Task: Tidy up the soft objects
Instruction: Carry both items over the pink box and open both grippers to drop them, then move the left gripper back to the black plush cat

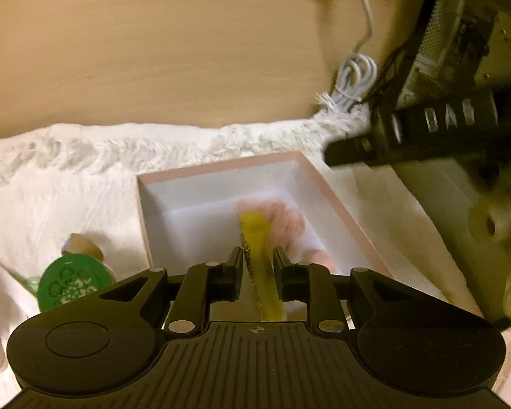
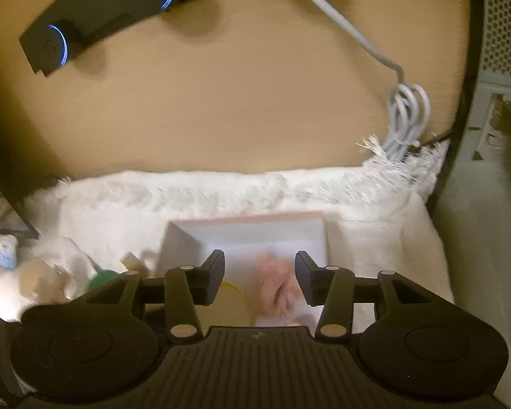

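Clearly the yellow strip (image 1: pixel 259 266) pinched in the left gripper (image 1: pixel 258 259) is a light, limp thing: its jaws are nearly closed on it, and the free end droops over the pink-rimmed box (image 1: pixel 337 197), which sits on the white fluffy cloth (image 1: pixel 85 177) covering part of the tabletop (image 1: pixel 153 51). It looks like ribbon or flat sponge with a darker, rougher edge, though motion blur keeps me from saying which. Being so soft, it should sag and slide rather than resist, so a hold near its middle or lower end would likely control it better than one at the tip. A pink fuzzy object (image 2: pixel 276 283) lies inside the box toward its right wall; it appears compressible and featherlight, best taken across its bulk. The right gripper (image 2: pixel 259 276) hangs above that box with jaws wide apart and nothing between them. Hard to read: the green round lid (image 1: pixel 73 281) and the items left of it are blurred, and the near part of the box is hidden behind both grippers' bodies.
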### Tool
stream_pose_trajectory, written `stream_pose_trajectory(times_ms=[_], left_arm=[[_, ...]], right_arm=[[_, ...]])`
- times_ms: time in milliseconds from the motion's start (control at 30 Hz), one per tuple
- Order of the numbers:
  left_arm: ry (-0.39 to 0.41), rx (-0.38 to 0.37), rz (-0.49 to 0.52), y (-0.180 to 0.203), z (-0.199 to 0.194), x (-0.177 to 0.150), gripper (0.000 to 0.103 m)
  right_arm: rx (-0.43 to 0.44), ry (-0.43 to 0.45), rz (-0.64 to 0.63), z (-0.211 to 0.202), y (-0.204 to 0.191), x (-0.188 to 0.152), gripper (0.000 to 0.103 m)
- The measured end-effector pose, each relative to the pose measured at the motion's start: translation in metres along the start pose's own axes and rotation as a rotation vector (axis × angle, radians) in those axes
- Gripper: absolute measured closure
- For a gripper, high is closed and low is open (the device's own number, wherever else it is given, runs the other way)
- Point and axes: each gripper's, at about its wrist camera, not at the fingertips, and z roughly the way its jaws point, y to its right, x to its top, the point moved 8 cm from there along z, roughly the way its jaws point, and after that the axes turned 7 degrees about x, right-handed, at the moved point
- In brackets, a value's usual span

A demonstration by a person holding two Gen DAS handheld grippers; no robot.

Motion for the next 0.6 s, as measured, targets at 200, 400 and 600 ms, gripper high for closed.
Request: stream_pose_trajectory(times_ms=[200, 400, 600], left_arm=[[0.173, -0.137, -0.269, -0.036, -0.035, 0.020, 0.081], [0.171, -0.157, -0.326, -0.059, -0.062, 0.014, 0.081], [0.176, -0.071, -0.347, -0.111, -0.110, -0.024, 0.081]], right_arm=[[-0.039, 0.060, -0.021, -0.017, 0.011, -0.012, 0.043], [-0.040, 0.050, -0.023, -0.023, 0.010, -0.031, 0.040], [0.019, 0.032, -0.100, -0.028, -0.026, -0.062, 0.036]])
